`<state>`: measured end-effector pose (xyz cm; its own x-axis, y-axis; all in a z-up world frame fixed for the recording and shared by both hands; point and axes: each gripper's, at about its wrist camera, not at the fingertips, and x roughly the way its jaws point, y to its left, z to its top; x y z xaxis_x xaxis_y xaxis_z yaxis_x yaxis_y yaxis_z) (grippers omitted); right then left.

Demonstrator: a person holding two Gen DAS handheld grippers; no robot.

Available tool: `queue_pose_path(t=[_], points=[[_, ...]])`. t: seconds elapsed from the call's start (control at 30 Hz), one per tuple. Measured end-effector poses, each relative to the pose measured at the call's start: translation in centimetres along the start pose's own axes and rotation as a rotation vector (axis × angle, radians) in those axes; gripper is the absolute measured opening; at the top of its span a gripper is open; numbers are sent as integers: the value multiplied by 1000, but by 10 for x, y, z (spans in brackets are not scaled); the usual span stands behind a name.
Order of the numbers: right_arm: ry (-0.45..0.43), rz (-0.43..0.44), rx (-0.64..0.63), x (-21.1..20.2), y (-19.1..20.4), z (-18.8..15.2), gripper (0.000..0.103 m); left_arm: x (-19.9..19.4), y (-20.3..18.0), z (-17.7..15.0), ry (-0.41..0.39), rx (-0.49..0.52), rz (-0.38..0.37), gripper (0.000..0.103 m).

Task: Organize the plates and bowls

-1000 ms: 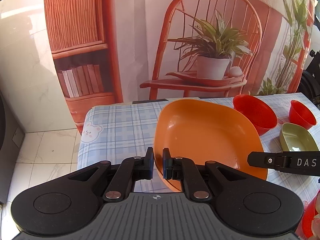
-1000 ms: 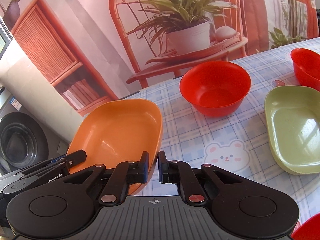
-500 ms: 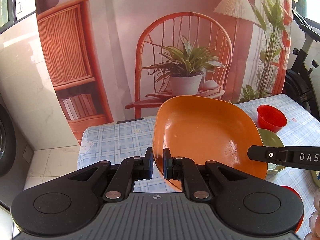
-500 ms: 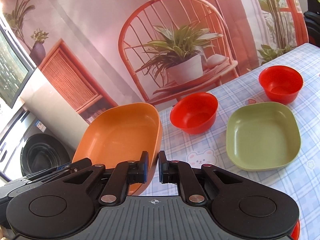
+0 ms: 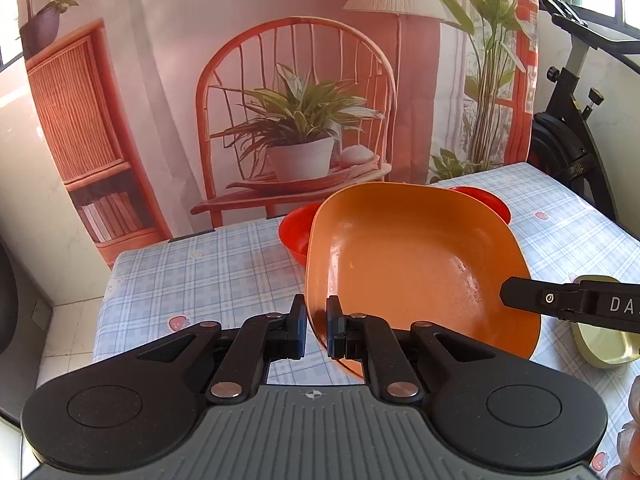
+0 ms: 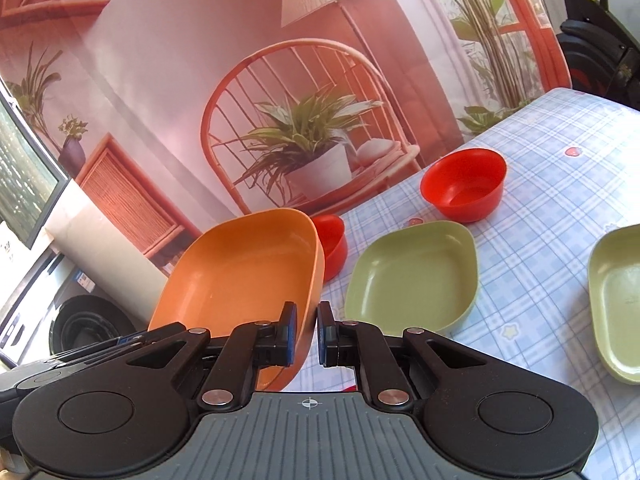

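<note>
Gripping the orange plate (image 5: pixel 420 268) from both sides, I have my left gripper (image 5: pixel 316 330) pinched tight on its near-left rim and my right gripper (image 6: pixel 306 334) pinched on the opposite rim; the plate hangs tilted above the checked tablecloth (image 5: pixel 208 276), clear of the table; seen from my left camera, the right gripper's black arm reaches in at the plate's right edge, and white letters on it read "DA" before the frame cuts them off; from my right camera, a green plate (image 6: pixel 412 276) lies on the cloth just beside the orange one, a second green plate (image 6: pixel 616 300) sits further right at the edge of view, a small red bowl (image 6: pixel 464 184) stands beyond the first green plate, and another red bowl (image 6: pixel 332 240) peeks out behind the orange plate's far rim; the cloth carries little printed strawberries and stars; at far left a washing machine (image 6: pixel 80 320) bears a small label too blurred for me to read.
</note>
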<state>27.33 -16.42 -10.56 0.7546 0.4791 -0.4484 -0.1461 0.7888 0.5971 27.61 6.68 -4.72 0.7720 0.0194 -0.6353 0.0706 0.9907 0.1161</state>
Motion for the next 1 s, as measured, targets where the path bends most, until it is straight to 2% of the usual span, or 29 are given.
queue_pose_path(t=[0.17,0.37,0.67,1.0], points=[[-32,-20,22,-7,-32,3,10,18,-27,-1,29,25,-25,12],[-34,-31,68,3,-64,8,10,43,-41,2,72,49,-49,12],[-29,-54,68,28,-87,17,11,86,-44,15,98,47,-89,13],[-23,-101,52,56,-101,28,11,123,-49,15,116,50,-118,13]])
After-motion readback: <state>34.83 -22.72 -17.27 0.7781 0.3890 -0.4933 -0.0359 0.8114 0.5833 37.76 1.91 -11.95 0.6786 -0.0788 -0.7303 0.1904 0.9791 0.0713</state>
